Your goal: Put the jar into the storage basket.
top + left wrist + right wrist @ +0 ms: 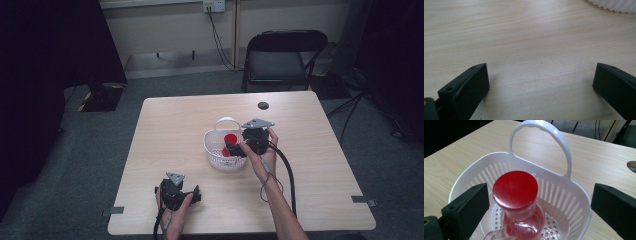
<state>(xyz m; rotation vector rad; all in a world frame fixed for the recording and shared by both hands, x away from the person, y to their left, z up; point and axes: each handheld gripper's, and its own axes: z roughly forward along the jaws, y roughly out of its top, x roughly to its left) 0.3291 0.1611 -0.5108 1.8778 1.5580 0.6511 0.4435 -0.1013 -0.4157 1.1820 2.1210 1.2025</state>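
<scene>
Clear glass jar with a round red lid, standing upright in the white slotted plastic basket mid-tabletop.

Nearest me, my left hand-held gripper rests low over bare pale wood-grain tabletop, jaws wide apart and empty. My right hand-held gripper hovers at the basket, jaws spread wide either side of the lid, touching nothing. I judge the jar stiff, smooth, breakable and fairly heavy; its glass would be slippery, so the lid's rim is my hold. The basket looks light, with a looped handle. Beyond the tabletop: grey carpet, a black folding chair, a wall socket.
</scene>
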